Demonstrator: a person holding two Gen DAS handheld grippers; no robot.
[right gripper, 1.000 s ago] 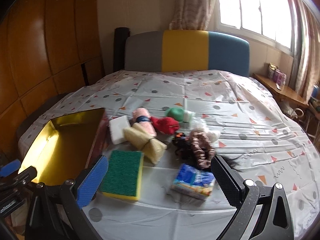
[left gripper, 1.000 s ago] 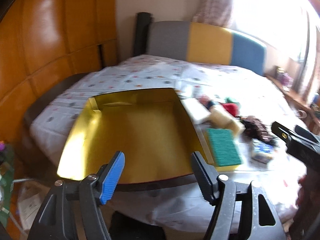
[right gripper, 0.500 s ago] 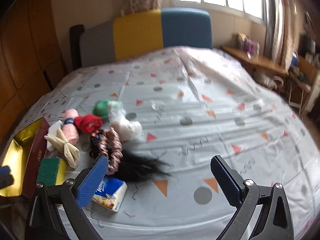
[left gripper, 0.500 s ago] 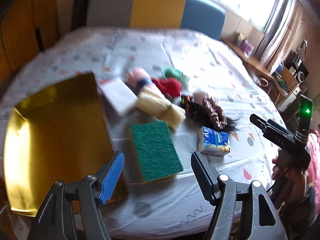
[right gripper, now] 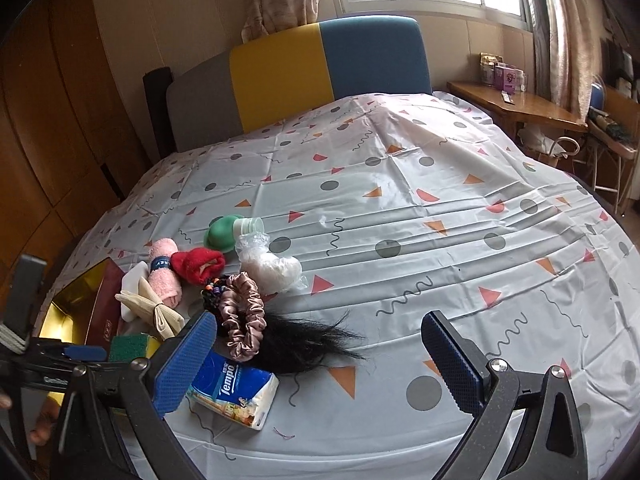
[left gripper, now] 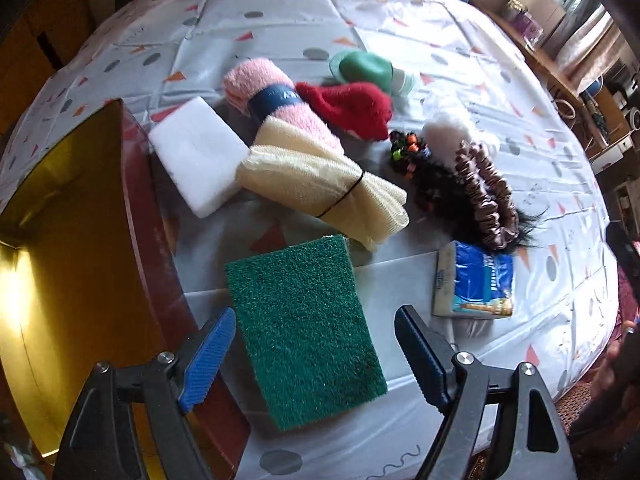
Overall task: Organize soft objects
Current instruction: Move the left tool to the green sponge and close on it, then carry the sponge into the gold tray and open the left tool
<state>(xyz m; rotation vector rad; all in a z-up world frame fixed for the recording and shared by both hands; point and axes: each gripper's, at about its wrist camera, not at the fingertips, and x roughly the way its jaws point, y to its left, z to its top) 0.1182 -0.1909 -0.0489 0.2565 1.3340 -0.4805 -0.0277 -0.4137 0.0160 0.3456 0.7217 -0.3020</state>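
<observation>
Jaws of the left hand-held gripper (left gripper: 314,342) are opening over the green scouring sponge (left gripper: 304,330), grasping nothing.

"Tempo" on the blue tissue pack (right gripper: 234,390), partial letters on pink towel's band (right gripper: 161,265)

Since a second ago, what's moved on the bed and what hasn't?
The left gripper swung from over the gold box to above the green sponge, tilting downward, its fingers opening around it without touching. The right gripper swung away to the right, off the pile, open and empty. Nothing was picked up; sponge, towels and tissue pack stayed put.
</observation>
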